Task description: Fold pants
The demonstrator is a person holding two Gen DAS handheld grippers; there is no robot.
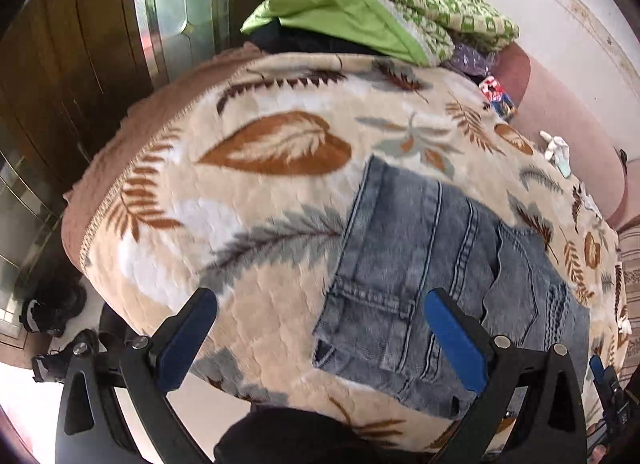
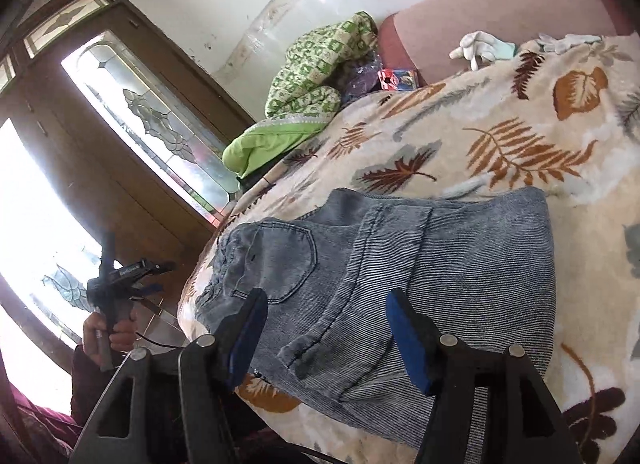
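Looks like the fold is basically done: the faded blue denim pants (image 2: 420,264) sit in a compact folded bundle on the leaf-print fleece blanket (image 1: 248,184) covering the bed, near its front edge. The right gripper (image 2: 326,336) hangs over them, jaws spread and empty, and the left gripper (image 1: 320,336) is also spread, holding nothing. Probably just tidying or one last fold remains.
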